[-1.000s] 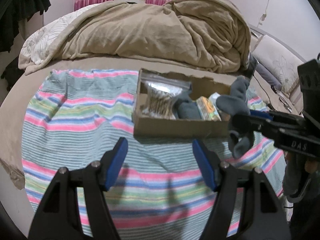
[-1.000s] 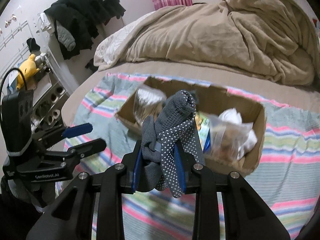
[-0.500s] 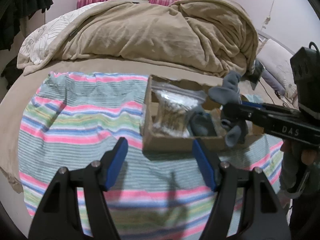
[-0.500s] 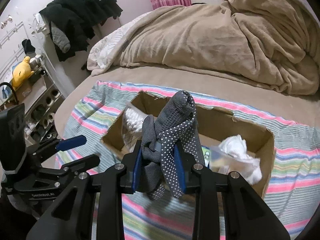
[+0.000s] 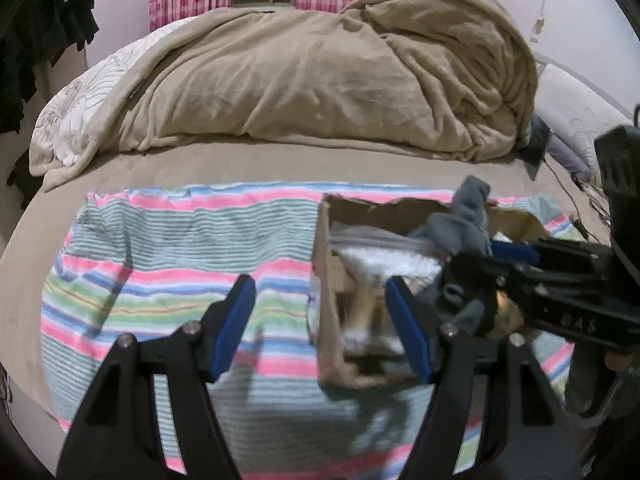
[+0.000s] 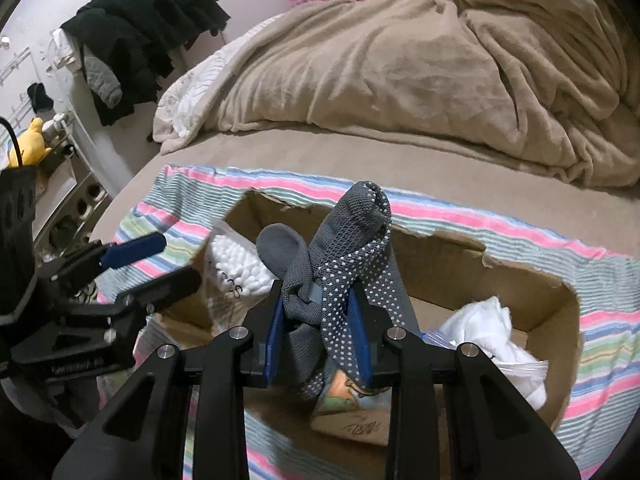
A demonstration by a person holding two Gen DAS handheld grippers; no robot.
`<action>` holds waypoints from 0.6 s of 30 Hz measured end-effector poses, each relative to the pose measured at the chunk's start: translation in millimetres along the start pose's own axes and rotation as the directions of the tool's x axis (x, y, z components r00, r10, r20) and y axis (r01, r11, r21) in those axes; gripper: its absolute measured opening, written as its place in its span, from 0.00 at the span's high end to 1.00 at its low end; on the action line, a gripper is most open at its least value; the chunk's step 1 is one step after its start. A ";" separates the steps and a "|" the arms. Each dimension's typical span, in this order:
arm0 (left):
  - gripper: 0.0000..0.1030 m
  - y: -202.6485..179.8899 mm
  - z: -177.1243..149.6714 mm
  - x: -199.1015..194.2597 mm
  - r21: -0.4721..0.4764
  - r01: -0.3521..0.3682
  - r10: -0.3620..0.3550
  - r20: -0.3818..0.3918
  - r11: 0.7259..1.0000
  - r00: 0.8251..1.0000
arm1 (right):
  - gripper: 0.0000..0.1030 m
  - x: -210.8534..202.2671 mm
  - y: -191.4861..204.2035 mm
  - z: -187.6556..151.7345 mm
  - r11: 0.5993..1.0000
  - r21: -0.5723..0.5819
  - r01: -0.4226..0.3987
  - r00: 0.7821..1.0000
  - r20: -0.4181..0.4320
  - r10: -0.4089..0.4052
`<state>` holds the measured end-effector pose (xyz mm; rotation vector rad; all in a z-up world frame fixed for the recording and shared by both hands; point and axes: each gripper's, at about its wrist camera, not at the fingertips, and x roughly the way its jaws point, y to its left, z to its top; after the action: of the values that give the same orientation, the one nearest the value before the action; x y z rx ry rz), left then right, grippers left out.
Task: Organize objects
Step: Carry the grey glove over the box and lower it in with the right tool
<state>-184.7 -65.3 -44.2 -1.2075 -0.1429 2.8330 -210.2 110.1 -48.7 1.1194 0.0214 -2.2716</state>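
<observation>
An open cardboard box (image 6: 452, 264) lies on a striped towel (image 5: 168, 280) on the bed; it also shows in the left wrist view (image 5: 326, 280). My right gripper (image 6: 318, 332) is shut on a grey dotted sock (image 6: 360, 240) and holds it over the box's left-middle part; the sock shows in the left wrist view (image 5: 464, 220). Inside lie a bag of cotton balls (image 6: 236, 264), another grey sock (image 6: 280, 248), a printed packet (image 6: 352, 400) and a bag with white cloth (image 6: 492, 332). My left gripper (image 5: 320, 328) is open and empty at the box's left end.
A bunched tan blanket (image 5: 320, 80) covers the far side of the bed. Dark clothes (image 6: 140, 40) hang at the left by shelves with a yellow toy (image 6: 28, 140). A cable and a pillow (image 5: 576, 128) lie at the right.
My right gripper has carried the sock forward from in front of the box to over its inside. My left gripper has moved closer to the box's left end, still open.
</observation>
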 end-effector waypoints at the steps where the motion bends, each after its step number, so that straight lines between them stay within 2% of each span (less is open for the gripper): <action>1: 0.33 -0.3 2.0 5.0 0.002 0.002 -0.002 -0.010 1.000 1.000 | 0.69 2.4 -2.2 -0.8 1.000 0.007 -0.003 1.000 -0.003 0.003; 9: 0.33 -3.0 2.9 29.5 0.008 0.015 -0.015 -0.060 1.000 0.998 | 0.69 21.7 -6.8 -6.1 1.000 -0.001 0.013 0.999 -0.050 -0.013; 15: 0.33 -3.1 2.0 27.3 0.004 0.014 -0.014 -0.060 1.000 0.998 | 0.69 21.0 -8.0 -9.2 1.000 0.006 0.014 0.997 -0.071 -0.013; 18: 0.33 -3.6 1.1 22.0 0.000 0.011 -0.011 -0.057 1.000 0.998 | 0.65 15.8 -3.8 -9.4 1.000 0.004 0.004 0.997 -0.072 -0.004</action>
<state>-200.7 -59.8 -58.8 -1.2826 -0.1467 2.7854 -212.8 107.7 -67.1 1.2042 0.0484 -2.2346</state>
